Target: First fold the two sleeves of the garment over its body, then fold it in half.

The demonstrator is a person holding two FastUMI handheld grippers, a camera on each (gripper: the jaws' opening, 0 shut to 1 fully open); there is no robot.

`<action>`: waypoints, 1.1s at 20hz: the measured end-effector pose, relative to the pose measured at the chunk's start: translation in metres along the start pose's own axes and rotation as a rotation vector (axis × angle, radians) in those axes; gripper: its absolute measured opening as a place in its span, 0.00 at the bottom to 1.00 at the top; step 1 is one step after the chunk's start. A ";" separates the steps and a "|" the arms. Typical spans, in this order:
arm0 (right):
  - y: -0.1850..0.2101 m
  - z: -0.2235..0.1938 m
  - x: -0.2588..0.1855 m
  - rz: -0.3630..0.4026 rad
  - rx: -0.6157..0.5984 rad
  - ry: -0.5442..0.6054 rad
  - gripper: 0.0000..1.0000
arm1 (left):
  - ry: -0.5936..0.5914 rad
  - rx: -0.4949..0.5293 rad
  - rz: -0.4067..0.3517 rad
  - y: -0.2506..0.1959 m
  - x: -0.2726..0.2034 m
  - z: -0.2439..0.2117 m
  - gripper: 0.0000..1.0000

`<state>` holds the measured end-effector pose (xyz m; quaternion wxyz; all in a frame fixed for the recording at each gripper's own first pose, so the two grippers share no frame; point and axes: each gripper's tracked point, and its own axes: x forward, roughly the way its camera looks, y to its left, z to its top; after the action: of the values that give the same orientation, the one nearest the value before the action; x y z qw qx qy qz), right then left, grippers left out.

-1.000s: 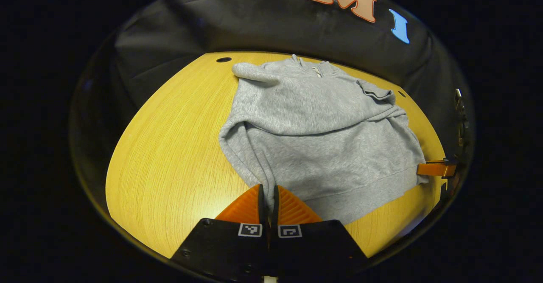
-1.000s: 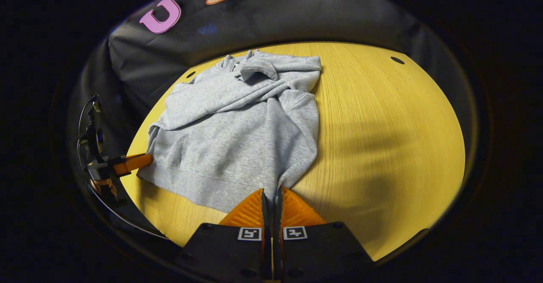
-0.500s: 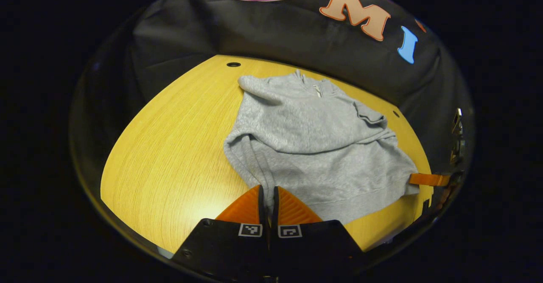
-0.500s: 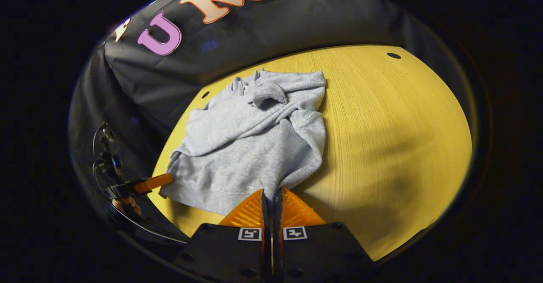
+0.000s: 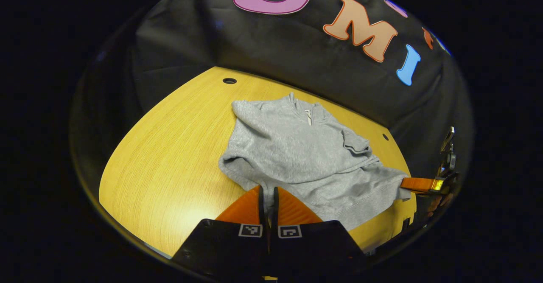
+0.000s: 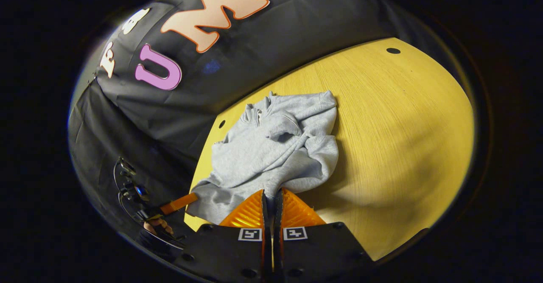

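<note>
The yellow wood-grain desk (image 5: 169, 155) carries the grey fleece sweatshirt (image 5: 297, 155) near its far edge, sleeves already folded over the body. The halving fold appears underway; next, the lifted hem must travel toward the collar. The left hand-held gripper (image 5: 267, 198) and right hand-held gripper (image 6: 271, 200) each pinch a hem corner, fingers nearly closed.

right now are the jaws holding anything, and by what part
Both hold the grey sweatshirt by its bottom hem: the left gripper pinches one hem corner, the right gripper the other, jaws shut on the cloth.
</note>
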<state>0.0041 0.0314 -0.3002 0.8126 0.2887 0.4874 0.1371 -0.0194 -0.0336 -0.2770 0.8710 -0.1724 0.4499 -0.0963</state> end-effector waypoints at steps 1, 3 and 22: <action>0.004 0.006 0.000 0.013 0.021 -0.004 0.04 | -0.006 -0.013 -0.008 -0.001 0.002 0.006 0.00; 0.011 0.021 0.004 0.037 0.064 -0.013 0.04 | -0.018 -0.036 -0.027 -0.004 0.004 0.020 0.00; -0.011 0.115 0.105 -0.014 0.504 -0.100 0.05 | 0.033 -0.246 -0.066 0.022 0.100 0.102 0.00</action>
<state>0.1550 0.0371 -0.3400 0.7390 0.4852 0.4674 -0.0087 0.1221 -0.0235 -0.3058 0.8322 -0.2910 0.4665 -0.0720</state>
